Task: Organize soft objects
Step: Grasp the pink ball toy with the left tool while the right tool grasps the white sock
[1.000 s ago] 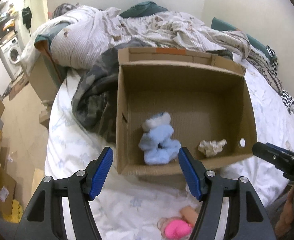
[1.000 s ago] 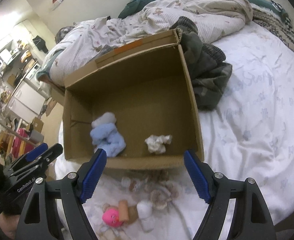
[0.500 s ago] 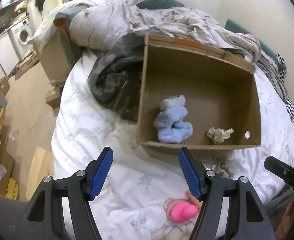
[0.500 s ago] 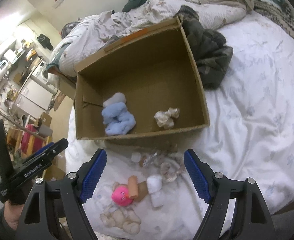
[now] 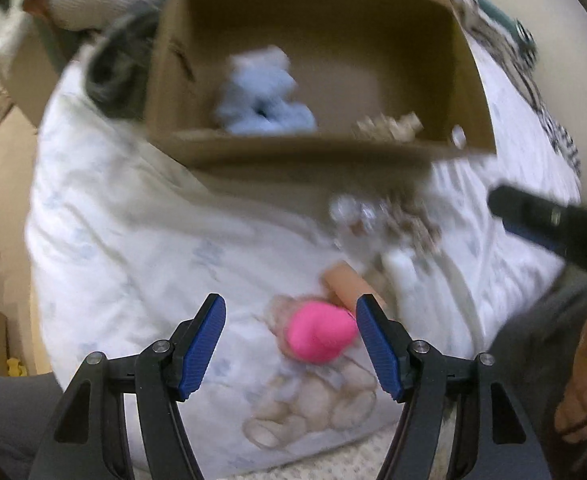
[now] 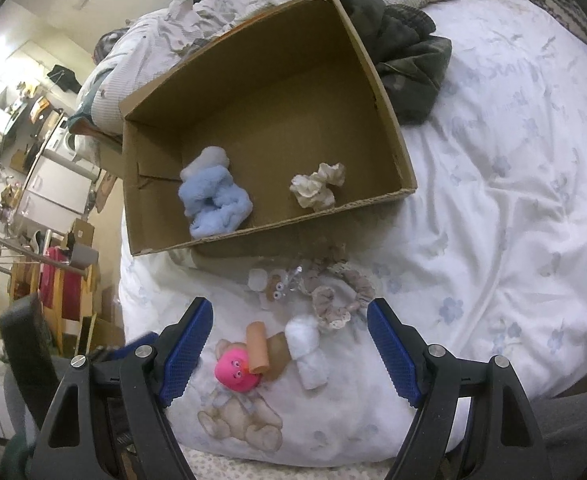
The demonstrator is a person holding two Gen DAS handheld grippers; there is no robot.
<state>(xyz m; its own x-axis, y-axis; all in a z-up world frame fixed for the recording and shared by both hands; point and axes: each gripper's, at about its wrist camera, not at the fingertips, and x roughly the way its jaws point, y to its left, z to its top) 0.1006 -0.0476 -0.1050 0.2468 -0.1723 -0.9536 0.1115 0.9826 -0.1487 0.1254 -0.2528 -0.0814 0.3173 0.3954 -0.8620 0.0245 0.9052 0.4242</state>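
Observation:
An open cardboard box (image 6: 373, 68) stands on the bed and holds a light blue plush (image 6: 213, 196) and a crumpled beige cloth (image 6: 317, 186). In front of it lie a pink plush toy (image 6: 235, 372), a tan roll (image 6: 258, 346), a white soft piece (image 6: 309, 350) and frilly beige scrunchies (image 6: 333, 296). My left gripper (image 5: 291, 344) is open, low over the pink toy (image 5: 319, 334), which sits between its pads. My right gripper (image 6: 289, 344) is open above the loose pile. The left wrist view is blurred.
A white floral duvet (image 6: 513, 200) covers the bed. A dark camouflage garment (image 6: 409, 64) lies beside the box. Rumpled bedding (image 6: 165, 36) is piled behind it. The bed edge drops to a cluttered floor (image 6: 53, 200) on the left.
Both grippers have pulled back from the box and dropped toward the loose pile. The left gripper now has the pink toy between its open fingers. The box contents have not moved.

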